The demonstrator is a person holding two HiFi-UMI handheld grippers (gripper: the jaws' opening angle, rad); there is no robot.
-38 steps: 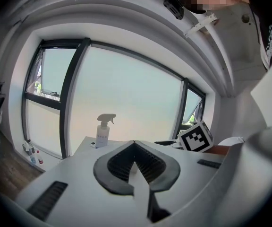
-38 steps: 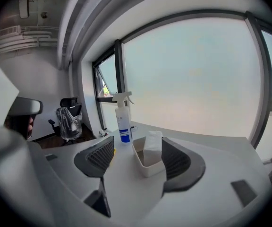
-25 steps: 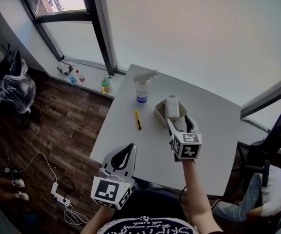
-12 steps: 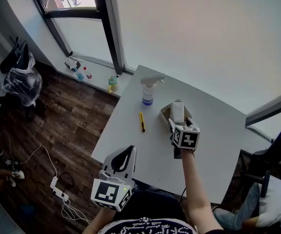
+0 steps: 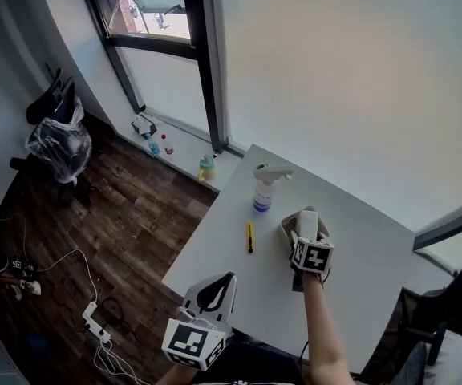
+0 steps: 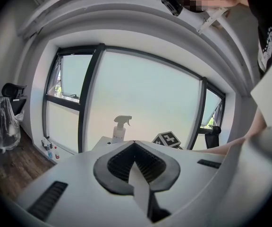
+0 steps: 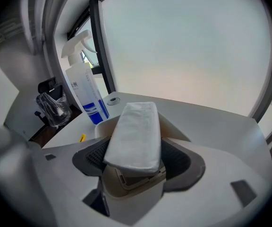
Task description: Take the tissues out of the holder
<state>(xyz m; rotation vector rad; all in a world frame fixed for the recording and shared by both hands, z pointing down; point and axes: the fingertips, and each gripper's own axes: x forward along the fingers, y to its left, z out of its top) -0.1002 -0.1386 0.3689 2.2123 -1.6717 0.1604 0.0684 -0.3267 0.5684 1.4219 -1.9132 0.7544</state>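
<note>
Grasp step, judged. Right tool (image 7: 135,161) released, jaws just opened wide, straddling tissues (image 7: 133,136) upright in holder (image 7: 136,186) on bench (image 5: 239,271). Left tool (image 6: 135,145) clenched, empty. Next: clamp tissues, lift straight up.

The white table (image 5: 231,259) carries a spray bottle (image 5: 265,189) near its far edge, a small yellow tool (image 5: 249,237) just before the bottle, and the tissue holder (image 5: 286,226) right of the bottle.
</note>
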